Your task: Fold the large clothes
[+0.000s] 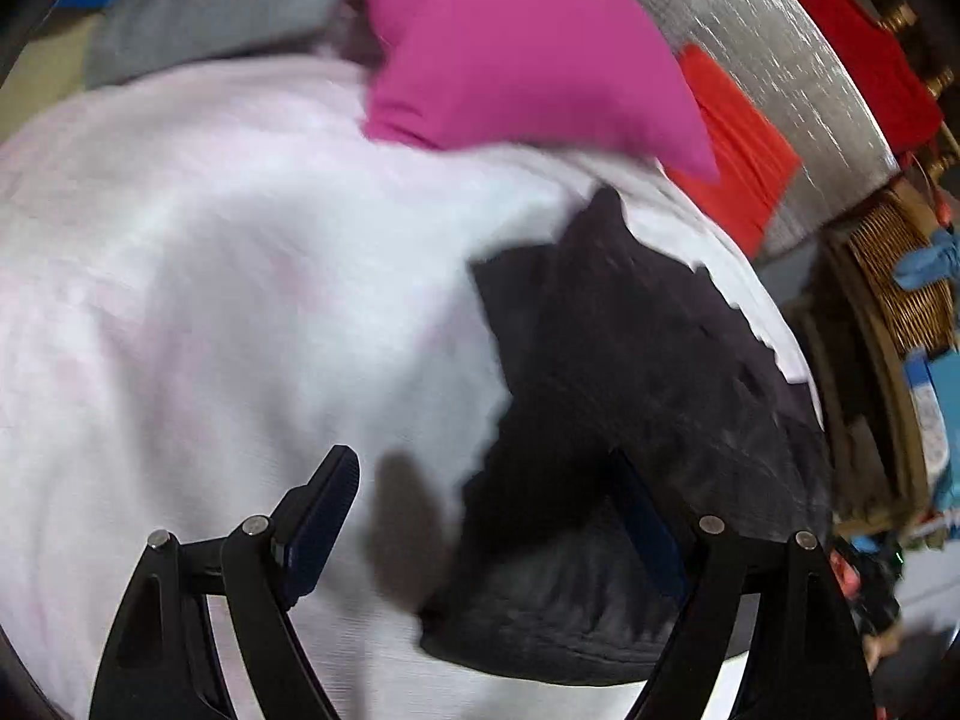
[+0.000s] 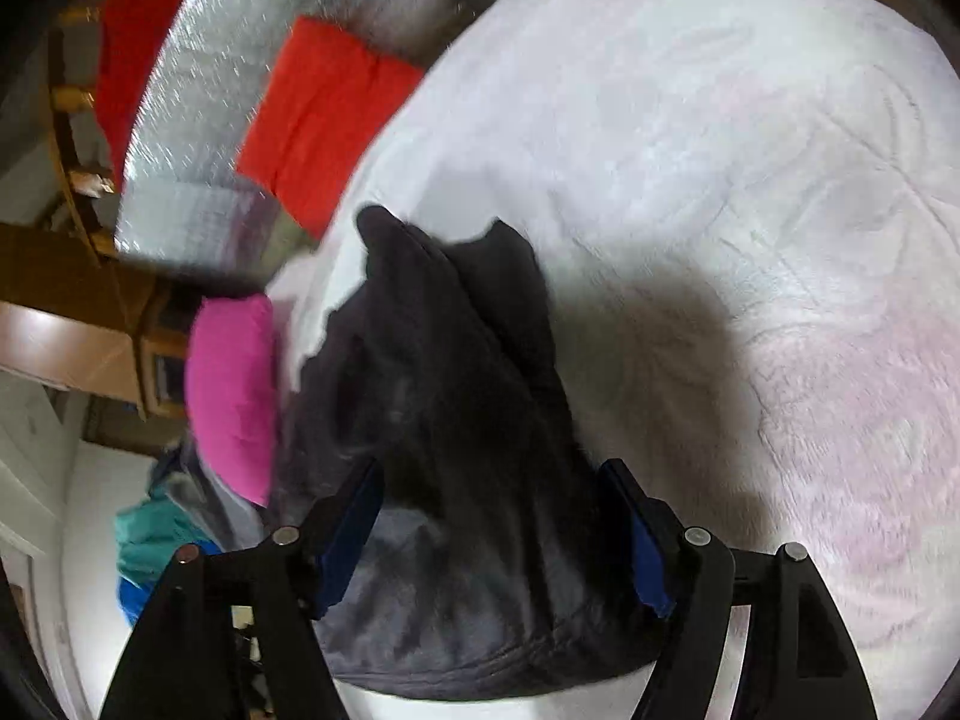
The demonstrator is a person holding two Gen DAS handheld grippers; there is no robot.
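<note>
Nearest me: black, soft, crumpled garment (image 2: 456,420) bunched on the pale white-and-pink fleecy bed cover (image 2: 750,192), its hem edge lowest in both wrist views
Right claw: my right gripper (image 2: 492,534) stands wide apart, the dark cloth lying between the two blue pads (image 2: 351,531); neither pad clearly presses on it, so I count it as not clamped
Left claw: my left gripper (image 1: 486,522) is spread wide too; its left finger (image 1: 318,522) hangs over bare cover (image 1: 210,300), its right one sits in front of the black garment (image 1: 648,360), with no grip that I can see
Garment's place: on the cover, near the edge of the bed, below a bright magenta cushion-like bundle (image 1: 516,54)
Only in left view: grey fabric (image 1: 210,12) behind the magenta bundle, a woven wicker basket (image 1: 900,276) at the right
Only in right view: teal and blue clothes heaped (image 2: 150,546) low at the left, brown wooden furniture (image 2: 66,312)
Both views: orange-red folded cloth (image 2: 324,114) on a silvery quilted surface (image 2: 240,42)
</note>
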